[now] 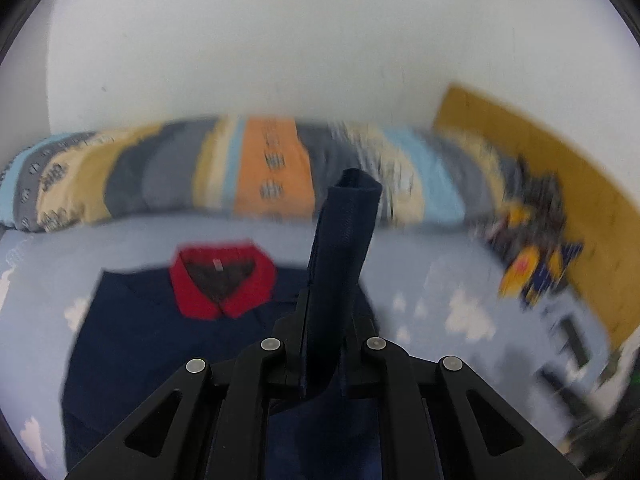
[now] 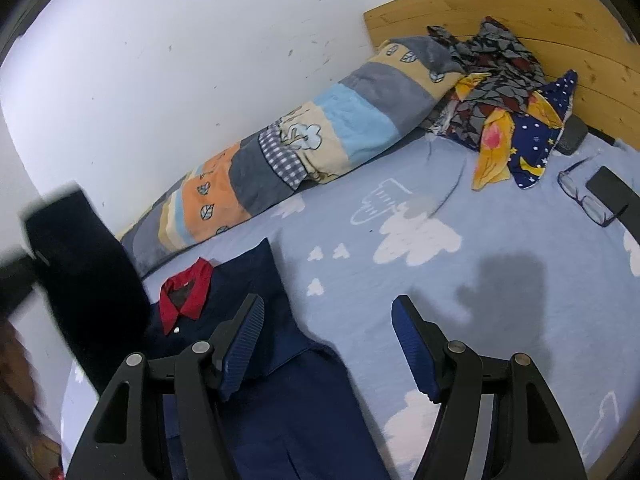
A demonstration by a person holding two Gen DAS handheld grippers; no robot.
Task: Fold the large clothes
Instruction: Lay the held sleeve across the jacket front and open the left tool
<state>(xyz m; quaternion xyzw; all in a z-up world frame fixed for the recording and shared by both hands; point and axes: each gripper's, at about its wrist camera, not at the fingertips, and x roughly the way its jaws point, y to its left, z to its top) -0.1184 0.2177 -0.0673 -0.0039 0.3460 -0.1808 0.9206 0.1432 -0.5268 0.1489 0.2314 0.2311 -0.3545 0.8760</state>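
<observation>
White wall (image 2: 168,80) backs a bed whose pale blue sheet (image 2: 460,300), printed with white clouds, fills most of both views. Taking the navy shirt (image 2: 280,400) as the landmark: it lies flat on the sheet at the near edge, front up, with its red collar (image 2: 186,300) toward the wall. Beyond the shirt, along the wall, runs a long rolled blanket (image 2: 304,148) in orange, grey, cream and light blue bands. Farther off past that blanket stands a wooden headboard (image 2: 520,12), with a heap of patterned clothes (image 2: 500,96) in front of it. To the right of the shirt, well apart near the headboard end, lie a pair of glasses (image 2: 588,196) and a dark flat device (image 2: 612,192).

One navy sleeve (image 1: 344,248) of the shirt is lifted off the bed, its cuff standing up above the collar. The left gripper (image 1: 326,360) is pressed together on that sleeve, pinching the cloth. The right gripper (image 2: 332,344) hovers over the shirt's right side with its blue-padded fingers (image 2: 244,344) spread and nothing between them.
</observation>
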